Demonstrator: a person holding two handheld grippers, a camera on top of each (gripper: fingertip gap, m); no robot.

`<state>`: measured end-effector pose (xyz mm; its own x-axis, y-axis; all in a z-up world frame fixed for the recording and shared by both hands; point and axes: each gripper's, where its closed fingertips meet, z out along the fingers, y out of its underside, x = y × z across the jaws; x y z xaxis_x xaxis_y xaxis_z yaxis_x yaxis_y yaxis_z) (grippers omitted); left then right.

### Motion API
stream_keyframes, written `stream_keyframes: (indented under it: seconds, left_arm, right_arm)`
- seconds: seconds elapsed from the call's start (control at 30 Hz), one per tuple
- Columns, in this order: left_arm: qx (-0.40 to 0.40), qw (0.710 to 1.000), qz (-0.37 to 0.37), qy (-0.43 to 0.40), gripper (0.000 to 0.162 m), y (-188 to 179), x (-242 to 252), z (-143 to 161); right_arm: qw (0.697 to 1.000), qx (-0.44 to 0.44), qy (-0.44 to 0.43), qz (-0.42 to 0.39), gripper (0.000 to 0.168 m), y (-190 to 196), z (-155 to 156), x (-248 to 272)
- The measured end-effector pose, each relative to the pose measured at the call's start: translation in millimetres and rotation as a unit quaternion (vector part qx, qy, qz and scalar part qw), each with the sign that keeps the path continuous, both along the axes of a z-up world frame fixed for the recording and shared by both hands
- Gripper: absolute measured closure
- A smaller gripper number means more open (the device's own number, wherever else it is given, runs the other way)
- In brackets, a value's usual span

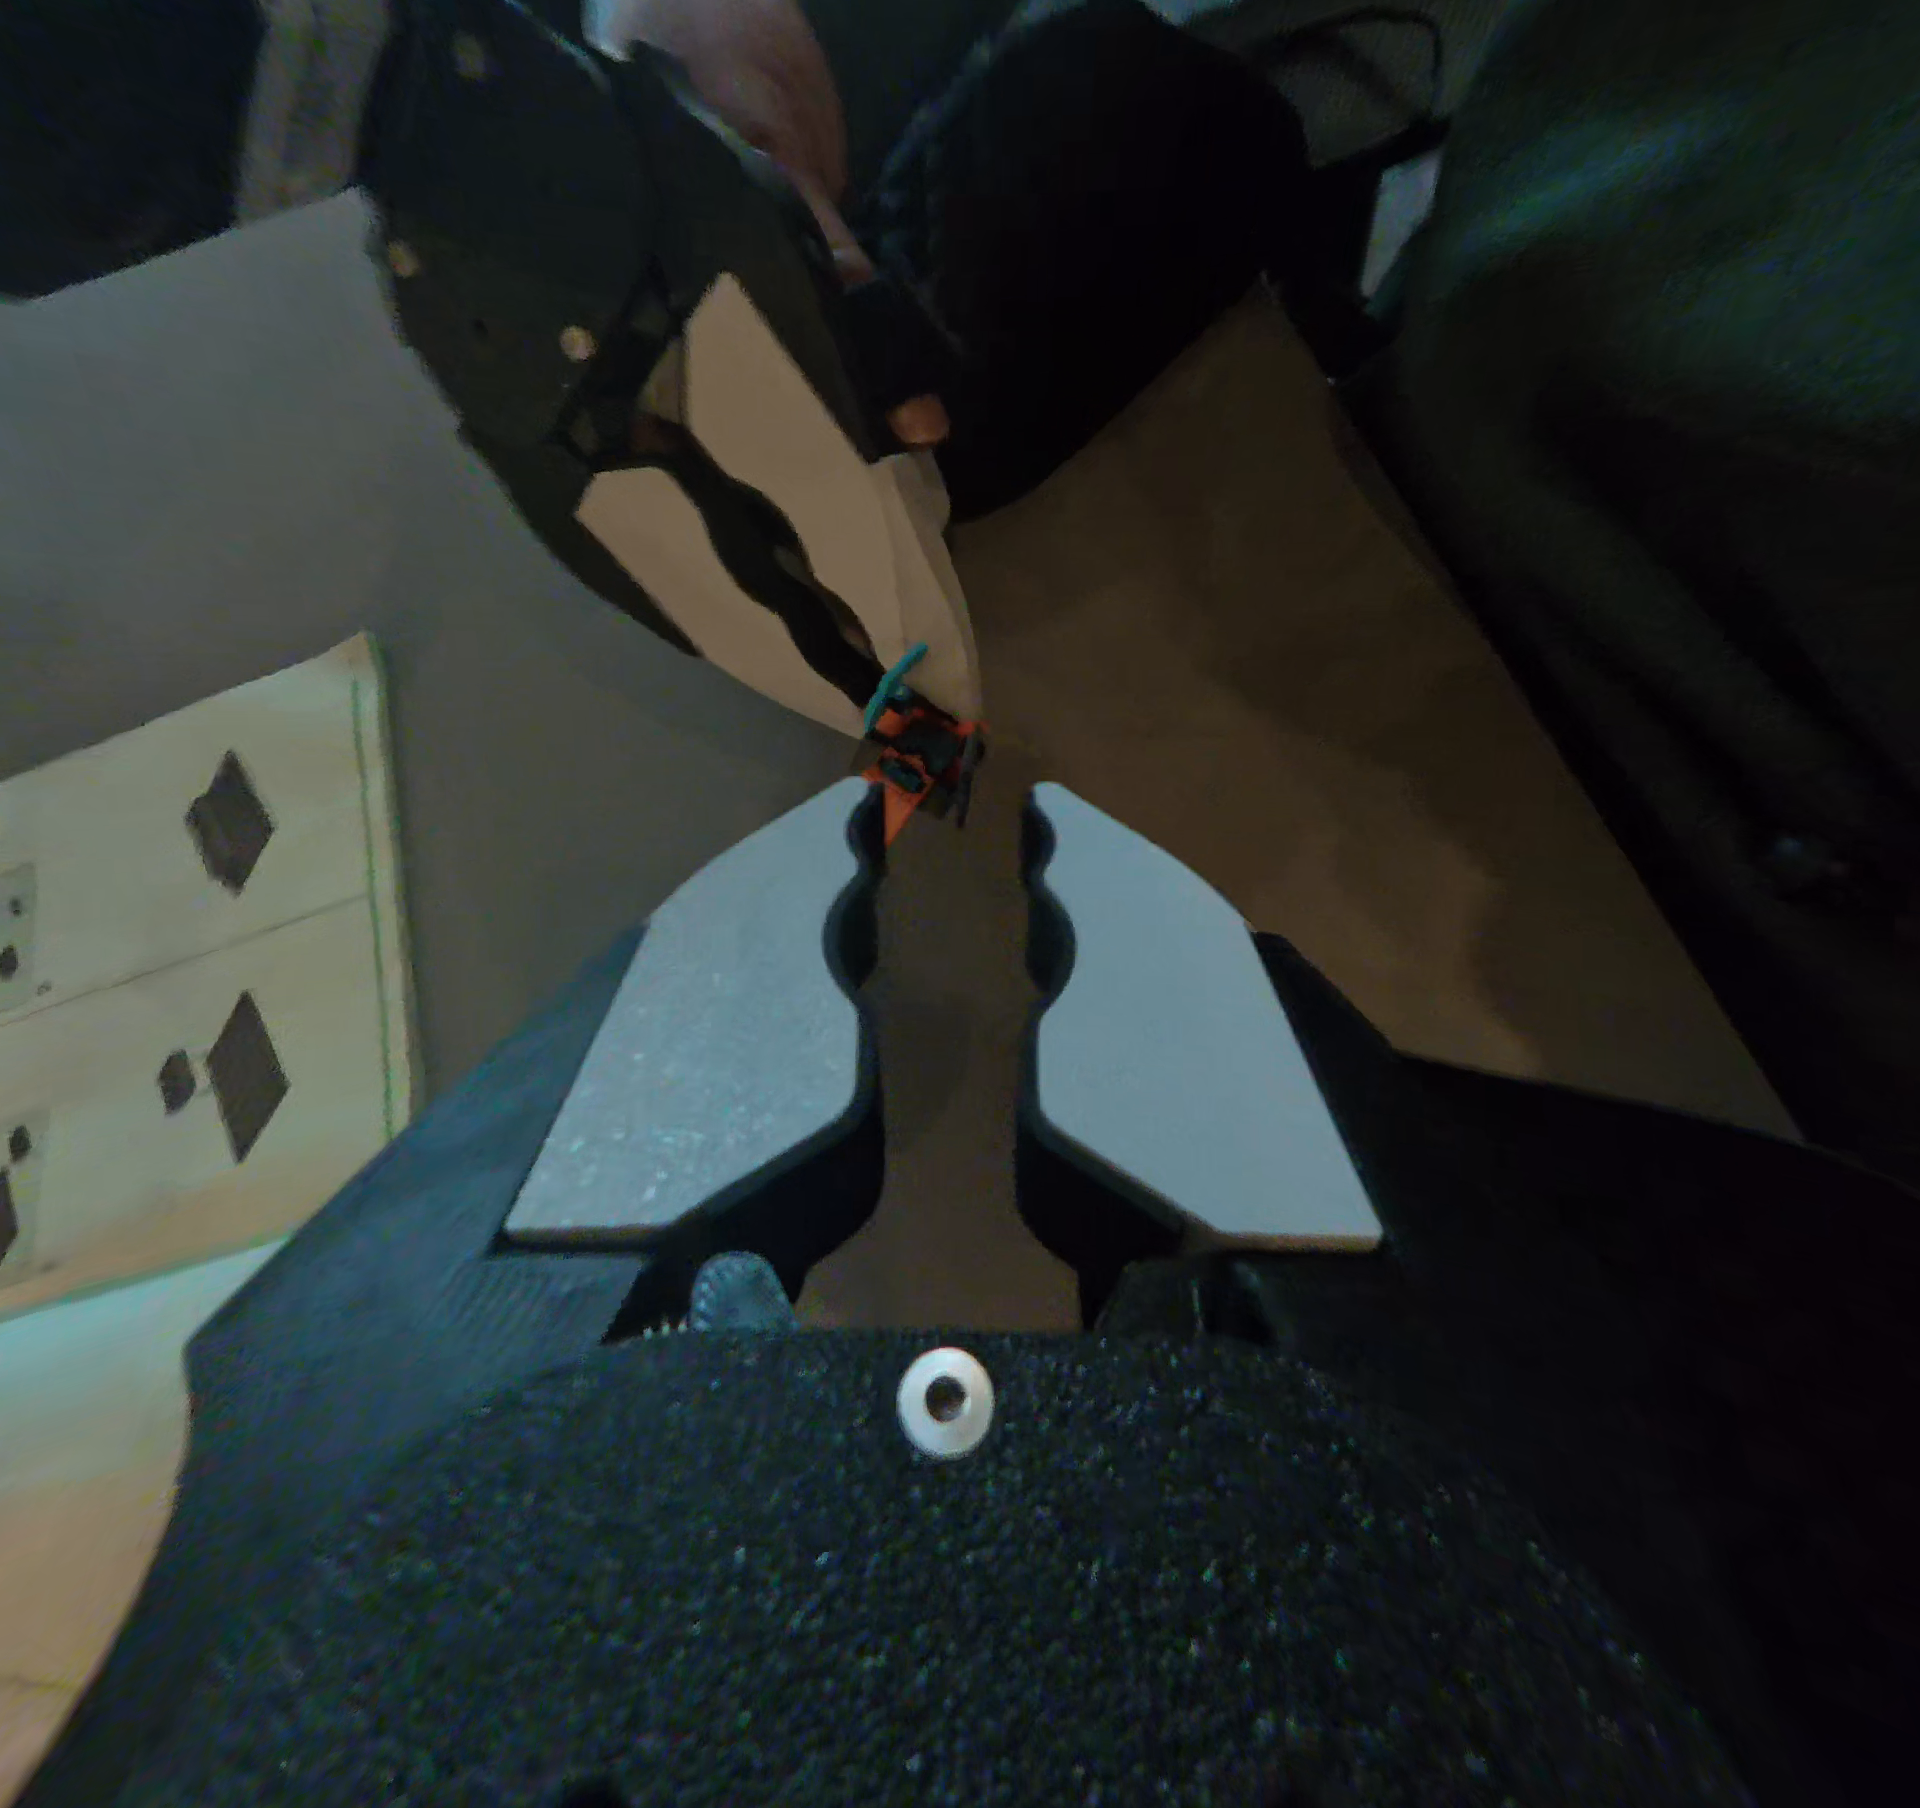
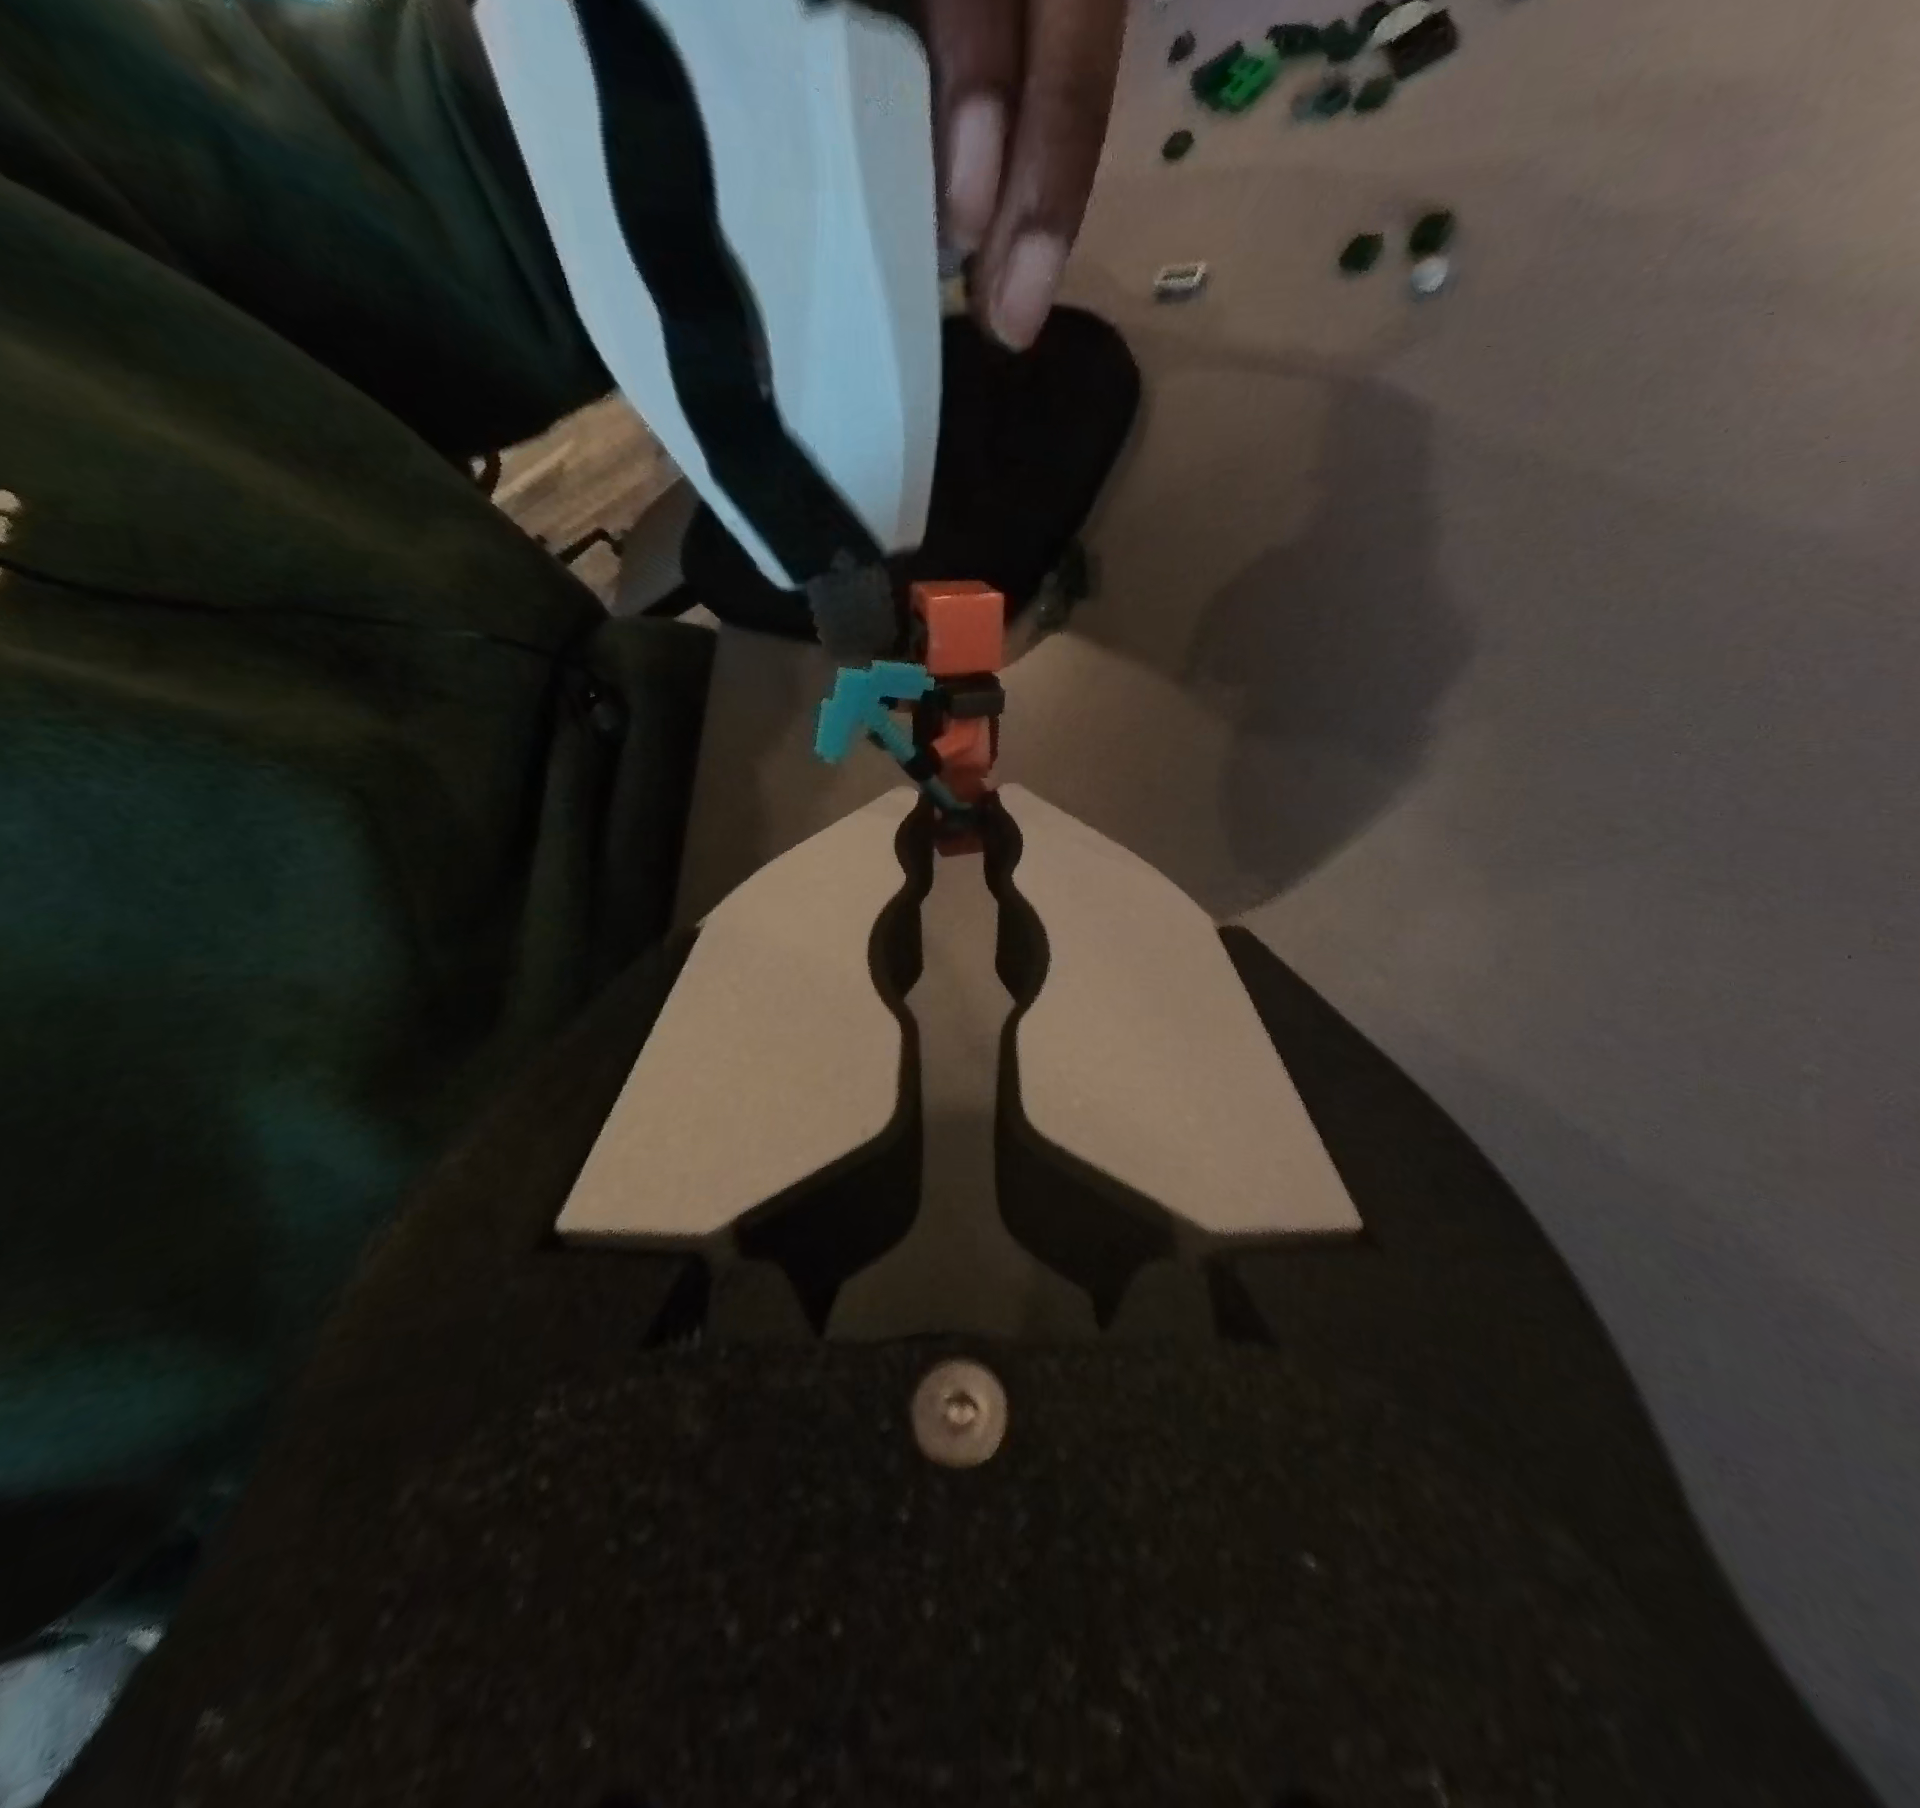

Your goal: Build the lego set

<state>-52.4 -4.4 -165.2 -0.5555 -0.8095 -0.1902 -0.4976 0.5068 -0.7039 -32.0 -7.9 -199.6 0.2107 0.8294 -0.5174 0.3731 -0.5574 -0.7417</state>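
A small orange and black lego figure [image 2: 961, 719] with a teal pickaxe [image 2: 862, 709] stands up between the tips of my right gripper [image 2: 956, 818], which is shut on its lower end. In the left wrist view the right gripper [image 1: 920, 719] comes in from the upper left and holds the figure [image 1: 914, 756] just beyond the tips of my left gripper [image 1: 954, 808]. The left gripper's jaws stand apart with nothing between them. In the right wrist view the left gripper [image 2: 862, 595] reaches down from above, its tips beside the figure's head.
Loose green, black and white lego pieces [image 2: 1247, 75] lie scattered on the table [image 2: 1558, 615] at the far right. A printed paper sheet [image 1: 187, 927] lies at the left. A person's fingers [image 2: 997, 200] and dark green clothing [image 2: 208, 615] are close by. One gripper's finger ends stand about 5 cm off the other's.
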Motion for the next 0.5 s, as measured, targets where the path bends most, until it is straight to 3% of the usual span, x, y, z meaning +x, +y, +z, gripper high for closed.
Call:
stream_keyframes:
  seconds: [0.1,0.27,0.5]
  left_arm:
    - [-0.038,0.997,0.054,-0.047,0.137,15,1,9]
    - [-0.137,0.975,0.120,-0.125,0.143,29,1,12]
    - [-0.229,0.950,0.137,-0.161,0.138,18,21,14]
  right_arm:
    - [1.000,-0.005,0.024,-0.010,0.160,3,7,2]
    - [0.996,-0.027,0.087,-0.022,0.160,7,26,7]
    - [0.989,-0.013,0.144,-0.042,0.160,16,47,8]
